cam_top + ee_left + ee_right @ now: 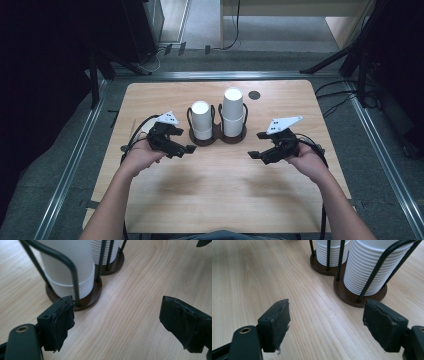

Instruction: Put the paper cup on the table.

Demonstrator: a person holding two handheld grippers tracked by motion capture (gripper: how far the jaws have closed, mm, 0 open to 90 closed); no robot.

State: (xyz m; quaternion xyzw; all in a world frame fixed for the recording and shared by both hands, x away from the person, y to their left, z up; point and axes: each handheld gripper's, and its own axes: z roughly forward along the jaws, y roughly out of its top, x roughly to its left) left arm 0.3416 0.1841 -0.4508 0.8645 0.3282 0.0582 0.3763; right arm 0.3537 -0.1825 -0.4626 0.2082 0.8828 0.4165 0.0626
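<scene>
Claws both spread wide w/ nothing between the pads: left claw (186, 149) low on the bench (215, 185), right claw (254, 154) opposite, tips pointing inward. Ahead, betw. them & a bit farther back, sits the cup holder (218, 136) w/ two upright stacks, axes vertical: short cup stack (201, 119) on the left, tall cup stack (233, 112) on the right. Left claw looks nearer, approx. just beside the holder's base; right claw stands further off.

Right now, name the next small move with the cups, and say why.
Probably ease the right gripper forward to the taller cup stack. Both grippers are open and empty, short of the holder, and that stack rises well above the holder's wire loops, so its top is free to grasp.
</scene>
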